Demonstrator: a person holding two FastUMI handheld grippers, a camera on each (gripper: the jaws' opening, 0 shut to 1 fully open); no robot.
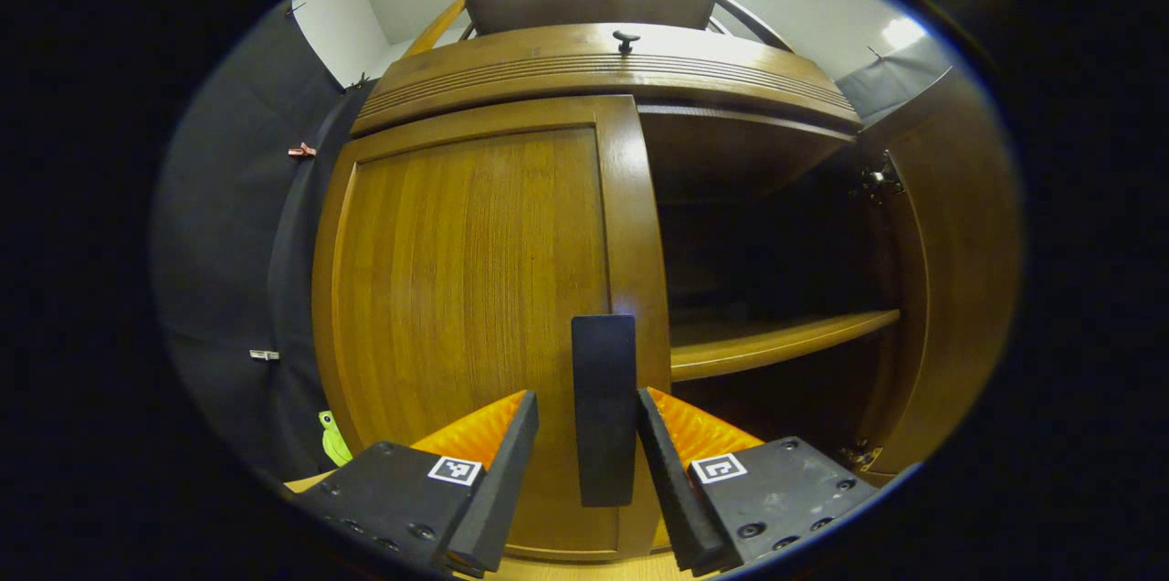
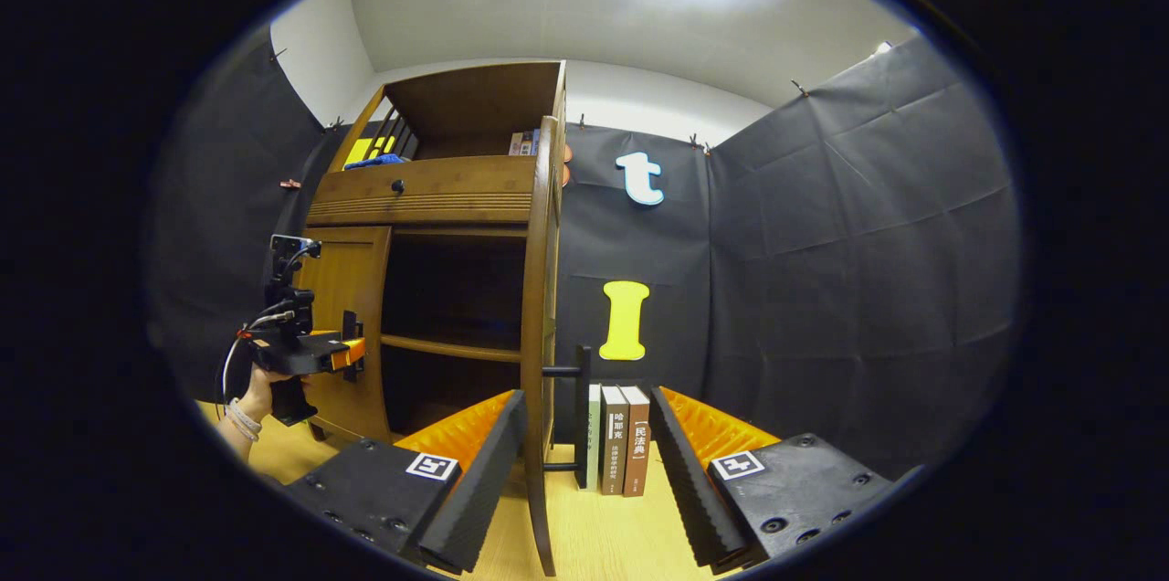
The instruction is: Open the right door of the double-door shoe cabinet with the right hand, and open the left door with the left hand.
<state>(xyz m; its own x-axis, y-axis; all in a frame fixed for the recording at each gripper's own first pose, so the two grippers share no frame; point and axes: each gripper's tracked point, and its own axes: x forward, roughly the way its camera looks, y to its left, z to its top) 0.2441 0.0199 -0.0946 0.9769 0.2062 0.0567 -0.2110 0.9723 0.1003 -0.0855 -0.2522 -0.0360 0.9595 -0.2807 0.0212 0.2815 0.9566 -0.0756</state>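
Left tool (image 1: 584,462): fingers spread wide, one on each side of the dark bar handle, neither pressing on it; it holds nothing.
Left door handle (image 1: 603,407): upright dark bar just ahead of the left tool, mounted at the inner edge of the left door, next to the open compartment.
Left door (image 1: 475,307): shut, flush with the cabinet frame; this is the step in hand, to my judgement.
How to grip: close both fingers squarely on the bar at about its middle and keep the tool level so the bar does not slip out.
How to pull: the hinges probably sit at the door's far-left edge, so draw back along an arc that bends leftward; a straight tug would fight the hinge.
Right tool (image 2: 584,471): wide open, with the right door's bar handle (image 2: 582,412) standing between its fingers and not gripped.
Right door (image 2: 539,334): swung fully out, seen edge-on in the right gripper view; that half looks done.
Shelf (image 1: 776,339): bare board inside the opened right compartment.
Books (image 2: 616,439): standing upright on the floor beyond the right door, clear of the left door's swing.
Person's hand (image 2: 260,389): holding the left tool in front of the left door, farther off in the right gripper view.
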